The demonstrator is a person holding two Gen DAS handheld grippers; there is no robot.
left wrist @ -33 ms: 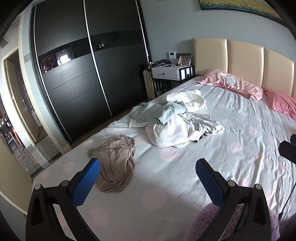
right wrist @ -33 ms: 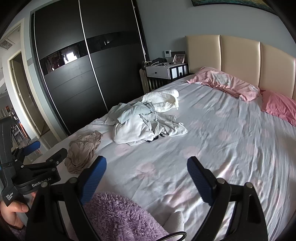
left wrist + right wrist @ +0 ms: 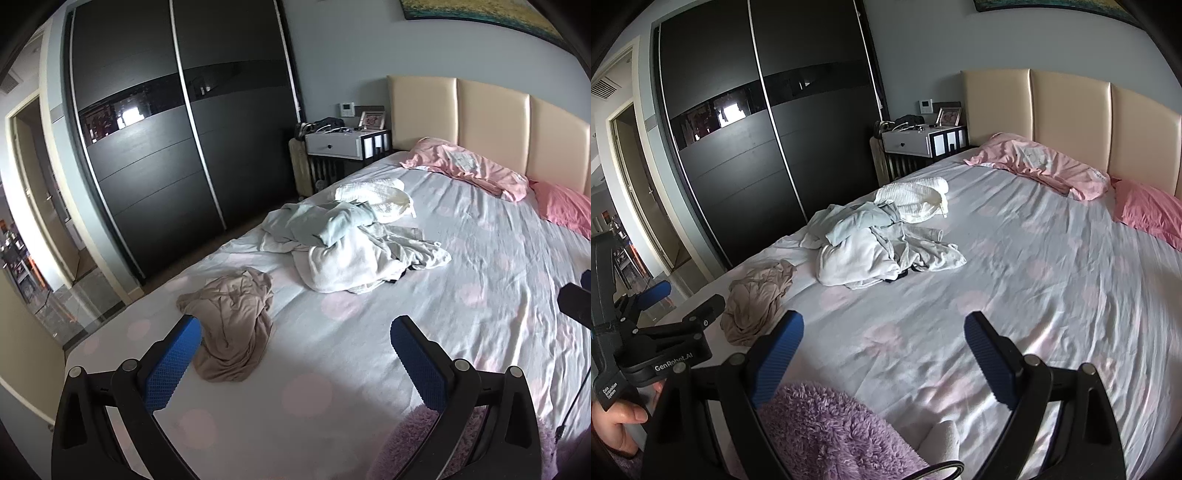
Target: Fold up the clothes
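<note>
Left wrist view shows a big bed (image 3: 480, 295) with a pale sheet that has pink dots. The left gripper (image 3: 295, 365) hangs over the near end of the bed. Its two blue fingers (image 3: 173, 363) are wide apart and hold nothing.

A tan garment (image 3: 232, 325) lies in a crumpled lump on the bed, close to the left gripper. Farther up the bed, toward the headboard (image 3: 491, 118), sits a messy pile of pale clothes (image 3: 351, 243). A white knitted top (image 3: 376, 194) lies at the far side of that pile. None of these clothes look folded. They are all bunched and twisted.

Right wrist view shows the right gripper (image 3: 882, 354) over the near end of the bed too. Its fingers are also wide apart and hold nothing. A fluffy purple thing (image 3: 827, 432) sits right under it, but I cannot tell what it is. The tan garment (image 3: 757, 306) lies on the bed to one side, well short of the pile.

No neat folded stack shows anywhere on the bed. So as the clothes lie now, each one needs to be spread flat and folded. The tan garment is the closest one to both grippers.

Two pink pillows (image 3: 469, 170) rest by the headboard.
</note>
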